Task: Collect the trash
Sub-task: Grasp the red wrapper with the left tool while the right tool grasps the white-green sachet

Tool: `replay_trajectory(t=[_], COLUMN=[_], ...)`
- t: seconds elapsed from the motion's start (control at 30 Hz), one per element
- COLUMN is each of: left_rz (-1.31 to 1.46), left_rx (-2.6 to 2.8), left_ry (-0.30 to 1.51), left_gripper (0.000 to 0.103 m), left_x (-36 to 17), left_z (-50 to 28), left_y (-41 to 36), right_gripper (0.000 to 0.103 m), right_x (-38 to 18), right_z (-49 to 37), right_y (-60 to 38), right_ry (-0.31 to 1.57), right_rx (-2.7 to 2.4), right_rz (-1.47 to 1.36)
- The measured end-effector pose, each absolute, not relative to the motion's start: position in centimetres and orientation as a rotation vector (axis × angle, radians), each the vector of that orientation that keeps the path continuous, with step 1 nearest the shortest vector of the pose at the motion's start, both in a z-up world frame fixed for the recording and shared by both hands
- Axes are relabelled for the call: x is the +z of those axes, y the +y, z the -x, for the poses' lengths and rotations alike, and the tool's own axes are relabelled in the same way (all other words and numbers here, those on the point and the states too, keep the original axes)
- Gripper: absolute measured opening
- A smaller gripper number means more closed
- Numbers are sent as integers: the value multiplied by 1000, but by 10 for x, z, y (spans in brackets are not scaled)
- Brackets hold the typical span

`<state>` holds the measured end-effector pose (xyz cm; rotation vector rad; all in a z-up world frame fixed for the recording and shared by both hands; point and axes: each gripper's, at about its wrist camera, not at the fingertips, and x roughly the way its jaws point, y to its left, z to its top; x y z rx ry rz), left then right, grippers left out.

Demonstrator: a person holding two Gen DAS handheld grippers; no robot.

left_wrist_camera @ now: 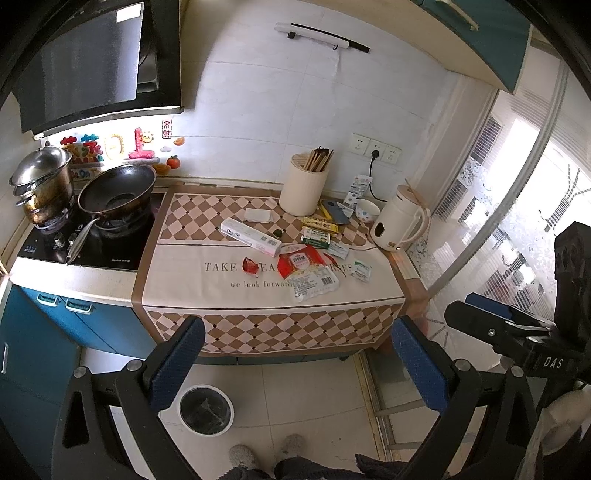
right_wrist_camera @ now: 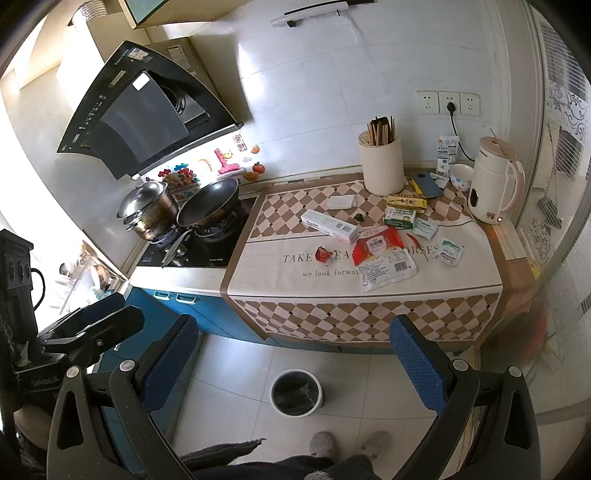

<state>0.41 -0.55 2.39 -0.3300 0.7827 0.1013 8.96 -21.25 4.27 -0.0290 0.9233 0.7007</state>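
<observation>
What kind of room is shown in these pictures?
Most likely a home kitchen: a gas stove carrying a wok, a range hood above it, and a chopstick holder on the counter.

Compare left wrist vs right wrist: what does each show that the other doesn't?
Left wrist only: the right gripper at frame right, and the blue wall cabinet above.

Right wrist only: the left gripper at frame left, and a dish rack beyond the stove.

Both: the patterned cloth with the red sugar bag, small red wrapper, long white box, kettle, chopstick holder, wok, and the floor bin. Both grippers open, empty.
</observation>
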Motion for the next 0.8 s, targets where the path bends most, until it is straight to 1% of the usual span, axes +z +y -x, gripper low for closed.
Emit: replay_trajectory(t=[0.1,0.2,0.37,0.47,0.6,0.8], left_rz=[313,222,52,73,140,296], left_rx=[124,252,488,535,578,614], left_ry=[787,778,786,829,922,1112], left_gripper=[103,103,103,103,103,103], left_x=[21,9,-30,-58,-100,-176], left_z=[-11,-23,-65,-93,-141,-226], left_y=[-1,5,21,42,74,99], right_gripper=[103,103,103,103,103,103], right_x=[46,47,30,10,-25,-92], right_z=[-89,-94,-113,-135,-181,-278], right_y=[-208,-203,-197,-196,-206,-211], right_ry=[919,914,875,875,948,1036], right_rx=[696,673,545,456,380,265], right_rz=[25,4,-28,-48,-105,-124])
